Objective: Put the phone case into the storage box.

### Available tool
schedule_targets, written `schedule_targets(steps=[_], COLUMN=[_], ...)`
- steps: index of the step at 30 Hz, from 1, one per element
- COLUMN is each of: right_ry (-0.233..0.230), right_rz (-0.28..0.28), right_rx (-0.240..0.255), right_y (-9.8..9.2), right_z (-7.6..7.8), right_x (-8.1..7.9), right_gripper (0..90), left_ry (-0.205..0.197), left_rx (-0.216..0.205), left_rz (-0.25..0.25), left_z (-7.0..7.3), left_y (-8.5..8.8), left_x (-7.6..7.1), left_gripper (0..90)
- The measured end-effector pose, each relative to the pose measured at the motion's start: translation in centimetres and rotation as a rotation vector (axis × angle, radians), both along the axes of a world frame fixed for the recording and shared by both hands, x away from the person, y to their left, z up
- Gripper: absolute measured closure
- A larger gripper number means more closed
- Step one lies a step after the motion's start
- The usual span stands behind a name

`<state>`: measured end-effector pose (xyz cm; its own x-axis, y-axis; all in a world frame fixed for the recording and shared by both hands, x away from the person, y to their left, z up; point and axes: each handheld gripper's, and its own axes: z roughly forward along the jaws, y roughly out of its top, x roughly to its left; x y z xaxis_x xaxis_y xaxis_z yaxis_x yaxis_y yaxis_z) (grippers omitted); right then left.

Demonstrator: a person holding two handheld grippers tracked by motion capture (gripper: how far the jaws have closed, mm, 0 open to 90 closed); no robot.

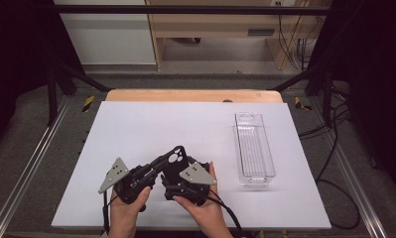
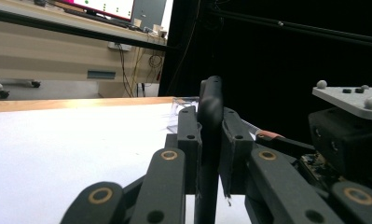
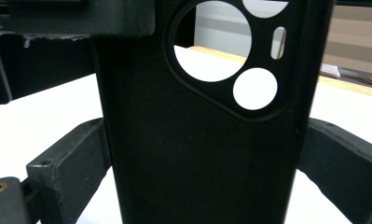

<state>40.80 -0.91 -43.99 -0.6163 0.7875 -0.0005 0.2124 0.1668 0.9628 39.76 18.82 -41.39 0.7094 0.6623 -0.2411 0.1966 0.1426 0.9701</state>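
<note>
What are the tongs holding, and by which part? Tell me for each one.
Both hold one black phone case. The left tongs pinch it flat across its thin face, edge-on. The right tongs clamp its two long side edges, below the camera cut-outs.

Even overhead light on the bright white table (image 1: 151, 129), dark surrounds, soft focus throughout, near black phone case (image 3: 197, 154) blurred

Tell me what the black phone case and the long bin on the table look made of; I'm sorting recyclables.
The phone case looks like matte soft plastic or rubber: dull black, no glare, moulded camera cut-outs. The bin looks like clear hard plastic: see-through walls, glossy edges, ribbed floor. Neither material is certain from looks alone.
</note>
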Motion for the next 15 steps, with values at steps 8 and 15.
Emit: schedule_targets(steps=[8, 15], right_ry=[-0.018, -0.019], right_rz=[-0.015, -0.008], right_rx=[0.005, 0.008], right_y=[0.05, 0.07], right_z=[0.05, 0.05], right_x=[-0.04, -0.04], right_gripper=[5.6, 11.3], left_ry=[0.004, 0.003], left_rx=[0.002, 0.000], left_rz=[-0.013, -0.009], left_z=[-0.11, -0.07], left_y=[-0.42, -0.34], left_x=[-0.19, -0.21], left_gripper=[80.6, 80.6])
